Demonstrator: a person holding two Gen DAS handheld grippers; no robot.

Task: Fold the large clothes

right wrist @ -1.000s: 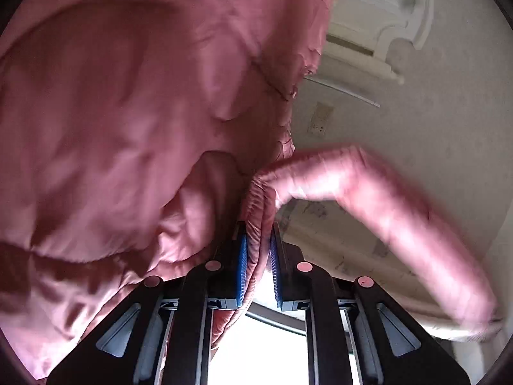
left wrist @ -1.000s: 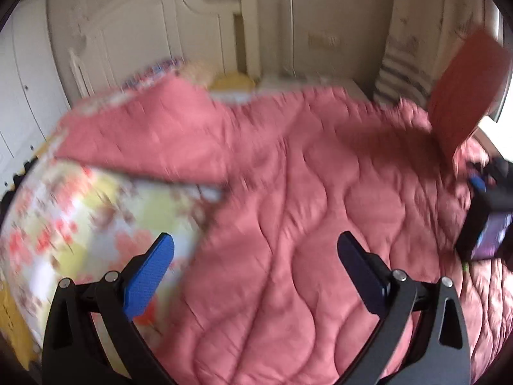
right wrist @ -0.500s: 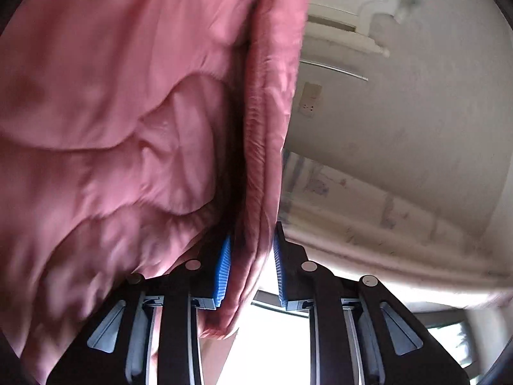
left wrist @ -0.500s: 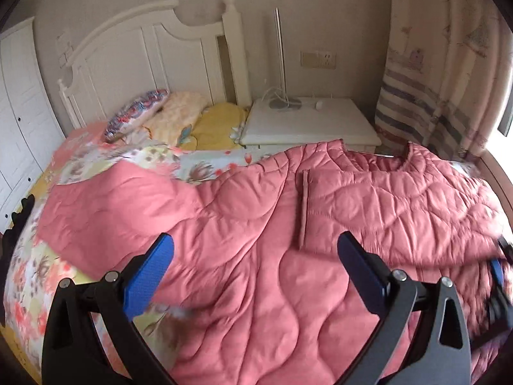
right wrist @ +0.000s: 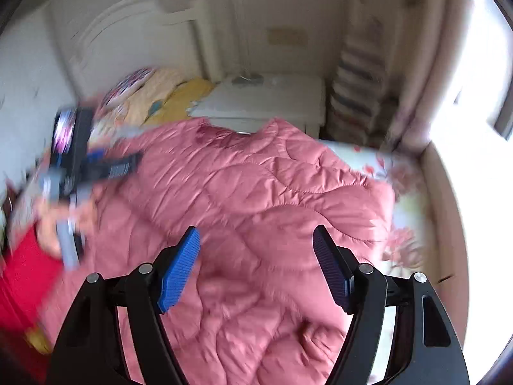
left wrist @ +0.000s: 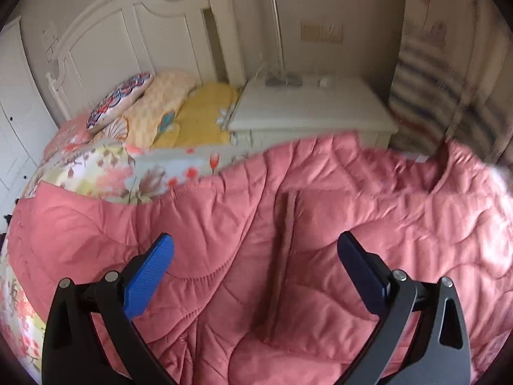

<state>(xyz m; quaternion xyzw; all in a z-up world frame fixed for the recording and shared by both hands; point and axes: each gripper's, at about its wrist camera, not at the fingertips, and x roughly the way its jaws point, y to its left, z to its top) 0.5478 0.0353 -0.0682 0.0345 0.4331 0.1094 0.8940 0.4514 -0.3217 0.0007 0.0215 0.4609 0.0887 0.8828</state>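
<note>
My left gripper (left wrist: 255, 253) and right gripper (right wrist: 256, 250) both gape wide and empty above the pink quilted coat (left wrist: 320, 224) lying spread across the bed (left wrist: 96, 166).

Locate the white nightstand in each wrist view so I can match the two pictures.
Left wrist: the white nightstand sits upper centre-right, just beyond the far edge of the pink quilted garment, right of the yellow pillow.
Right wrist: the nightstand sits upper centre, blurred, again just beyond the garment.
Shared landmark: the white headboard, to the nightstand's left in both.
</note>
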